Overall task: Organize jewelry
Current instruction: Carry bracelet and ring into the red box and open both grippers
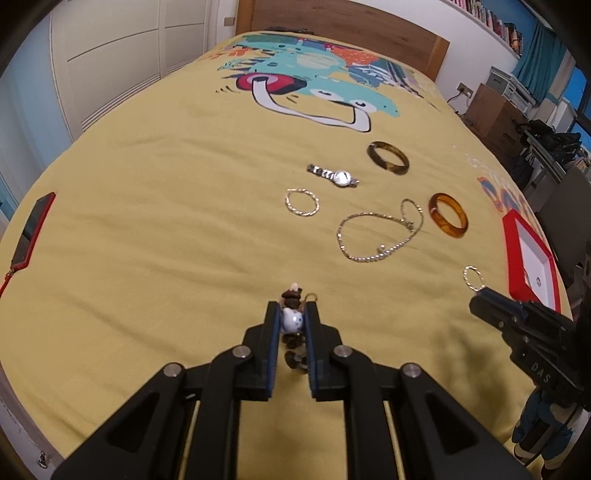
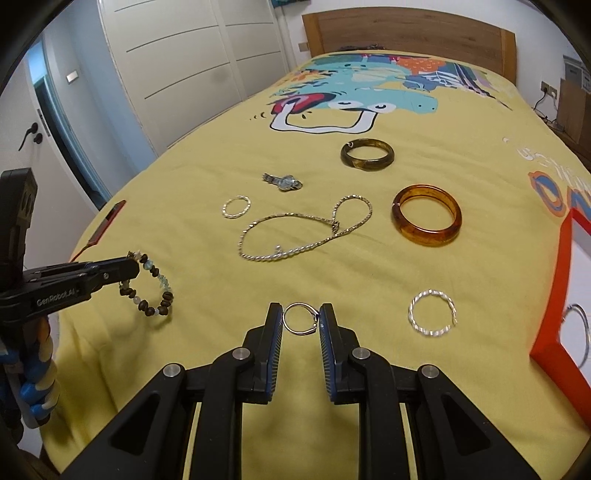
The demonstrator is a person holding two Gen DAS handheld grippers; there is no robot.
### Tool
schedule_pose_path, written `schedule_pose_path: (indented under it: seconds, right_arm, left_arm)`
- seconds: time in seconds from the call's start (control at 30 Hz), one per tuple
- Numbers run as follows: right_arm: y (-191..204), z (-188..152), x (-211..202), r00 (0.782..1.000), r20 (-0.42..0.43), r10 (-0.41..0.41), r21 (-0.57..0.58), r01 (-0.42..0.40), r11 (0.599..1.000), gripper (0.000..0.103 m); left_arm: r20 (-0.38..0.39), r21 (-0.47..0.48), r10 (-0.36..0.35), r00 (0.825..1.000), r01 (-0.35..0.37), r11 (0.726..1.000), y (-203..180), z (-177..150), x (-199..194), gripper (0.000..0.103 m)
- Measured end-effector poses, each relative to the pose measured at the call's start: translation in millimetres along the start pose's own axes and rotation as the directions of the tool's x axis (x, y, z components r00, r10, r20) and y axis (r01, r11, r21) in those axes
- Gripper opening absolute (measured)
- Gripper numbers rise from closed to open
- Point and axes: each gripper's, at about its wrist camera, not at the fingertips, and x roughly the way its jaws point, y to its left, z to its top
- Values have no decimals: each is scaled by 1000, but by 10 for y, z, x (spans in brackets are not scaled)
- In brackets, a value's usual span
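In the left wrist view we see our left gripper at lower centre clamped on a beaded bracelet, a white bead squeezed between the pads while brown beads run up and down the frame along the fingers. At the right edge our right gripper pinches a thin silver ring that stands up from its tip. On the yellow bedspread above lie a watch with its strap running left to right, a silver hoop, a chain necklace stretched toward the lower left, a dark bangle and an amber bangle; a red box sits at the right edge. In the right wrist view our right gripper at lower centre grips the ring by its sides, its opening facing us. At the left, the left gripper holds the bracelet, its loop hanging down. A twisted silver hoop lies flat at lower right. White wardrobe doors and a wooden headboard fill the top.
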Motion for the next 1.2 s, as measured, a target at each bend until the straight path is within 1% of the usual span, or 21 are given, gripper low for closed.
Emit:
schedule_pose_path:
  seconds: [0.17, 0.37, 0.53, 0.7, 0.83, 0.97, 1.07, 1.2]
  right_arm:
    - [2, -141, -225, 1000, 18, -3, 7, 2, 1000, 20]
    - [-179, -328, -528, 999, 45, -27, 42, 25, 999, 20]
    - [-470, -486, -799, 995, 65, -75, 90, 69, 994, 20]
    - [-878, -634, -1080, 987, 76, -142, 144, 130, 981, 20]
    - [-1244, -733, -1284, 977, 72, -202, 181, 187, 966, 20]
    - [-1630, -766, -1462, 964, 71, -255, 212, 235, 949, 20]
    - [-1891, -711, -1518, 956, 72, -284, 226, 261, 939, 20]
    - [-2261, -590, -1535, 946, 71, -315, 245, 290, 925, 20]
  left_arm:
    - [15, 25, 0, 1000, 0, 1000, -117, -75, -174, 12]
    - [19, 64, -27, 999, 26, 998, -389, -155, -320, 12]
    - [11, 114, -67, 998, 65, 991, -750, -179, -368, 12]
    - [-7, 177, -116, 993, 116, 977, -1211, -179, -351, 12]
    - [-24, 242, -145, 989, 146, 959, -1622, -144, -304, 12]
    - [-35, 315, -185, 982, 187, 931, -2124, -13, -242, 12]
    - [-36, 363, -224, 974, 222, 905, -2497, 126, -193, 12]
    - [-56, 394, -277, 959, 276, 877, -2999, 350, -41, 12]
